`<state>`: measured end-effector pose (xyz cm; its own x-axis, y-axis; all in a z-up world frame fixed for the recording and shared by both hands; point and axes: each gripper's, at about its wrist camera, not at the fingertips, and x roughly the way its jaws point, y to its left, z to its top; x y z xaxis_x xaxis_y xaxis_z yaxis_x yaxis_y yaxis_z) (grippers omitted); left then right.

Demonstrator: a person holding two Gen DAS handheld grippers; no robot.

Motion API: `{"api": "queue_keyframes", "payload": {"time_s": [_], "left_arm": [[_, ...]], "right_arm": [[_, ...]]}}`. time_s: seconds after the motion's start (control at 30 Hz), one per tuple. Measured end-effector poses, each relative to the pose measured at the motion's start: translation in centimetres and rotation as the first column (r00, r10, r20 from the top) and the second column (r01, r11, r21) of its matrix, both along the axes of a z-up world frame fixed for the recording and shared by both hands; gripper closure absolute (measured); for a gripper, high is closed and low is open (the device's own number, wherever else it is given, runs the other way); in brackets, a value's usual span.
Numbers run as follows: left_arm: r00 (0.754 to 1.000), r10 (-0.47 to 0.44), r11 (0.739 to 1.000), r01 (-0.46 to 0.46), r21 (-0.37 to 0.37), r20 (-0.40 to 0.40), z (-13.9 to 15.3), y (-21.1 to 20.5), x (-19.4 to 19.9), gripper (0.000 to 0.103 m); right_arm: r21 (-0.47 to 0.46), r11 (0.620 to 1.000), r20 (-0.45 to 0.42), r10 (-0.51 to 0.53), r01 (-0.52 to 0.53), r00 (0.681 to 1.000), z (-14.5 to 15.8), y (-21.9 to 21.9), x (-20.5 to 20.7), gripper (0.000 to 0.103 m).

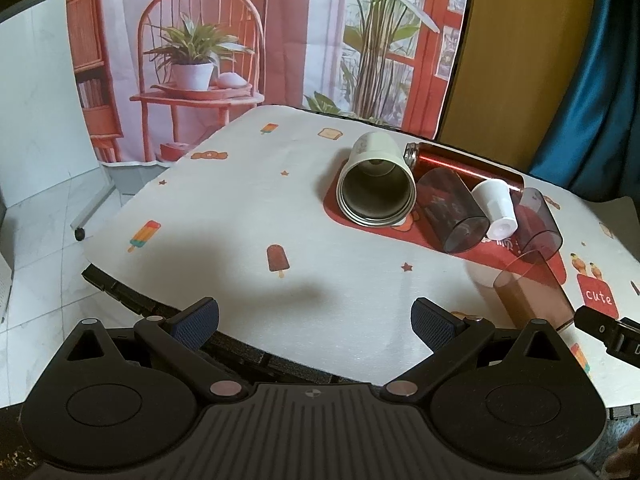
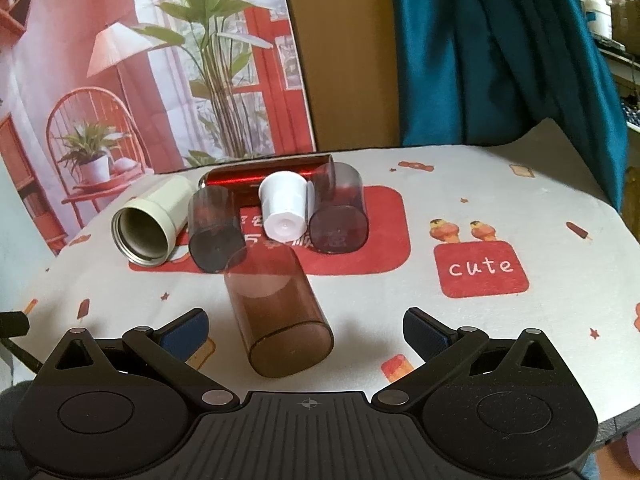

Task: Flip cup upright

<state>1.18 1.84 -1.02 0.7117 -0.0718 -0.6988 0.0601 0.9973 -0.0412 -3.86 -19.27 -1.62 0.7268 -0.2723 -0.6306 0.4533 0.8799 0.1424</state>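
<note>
Several cups lie on their sides on the table. A cream cup [image 1: 376,184] [image 2: 150,222] has its mouth facing me. Two dark see-through cups [image 2: 216,228] [image 2: 340,210] [image 1: 454,212] flank a small white cup [image 2: 285,210] [image 1: 496,208]. A brown see-through cup [image 2: 280,316] [image 1: 532,296] lies nearest, between the fingers of my right gripper [image 2: 306,332], which is open and apart from it. My left gripper [image 1: 314,322] is open and empty over the table's near edge, short of the cream cup.
A red metal bottle [image 2: 264,178] [image 1: 468,166] lies behind the cups. A patterned tablecloth [image 1: 248,208] covers the table, with a red mat [image 2: 380,232] under the cups. A printed backdrop [image 1: 200,40] and a blue curtain [image 2: 500,48] stand behind.
</note>
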Motion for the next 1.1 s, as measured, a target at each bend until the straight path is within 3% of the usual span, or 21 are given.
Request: {"api": "queue_keyframes", "payload": {"time_s": [0.4,0.7,1.1], "left_arm": [[1.000,-0.006,1.000,0.006,0.012,0.015,0.1,-0.3,-0.1,0.000],[0.999,0.032,0.999,-0.032,-0.007,0.028,0.6,0.1,-0.1,0.000],[0.999,0.026,0.999,-0.027,0.040,0.025,0.3,-0.5,0.0,0.000]], "right_arm": [[-0.020,0.999,0.100,0.048,-0.046,0.994,0.7,0.5,-0.6,0.000],[-0.029,0.999,0.102,0.032,-0.029,0.994,1.3,0.4,-1.0,0.000],[-0.058,0.998,0.032,0.022,-0.020,0.999,0.4,0.4,-0.4,0.000]]}}
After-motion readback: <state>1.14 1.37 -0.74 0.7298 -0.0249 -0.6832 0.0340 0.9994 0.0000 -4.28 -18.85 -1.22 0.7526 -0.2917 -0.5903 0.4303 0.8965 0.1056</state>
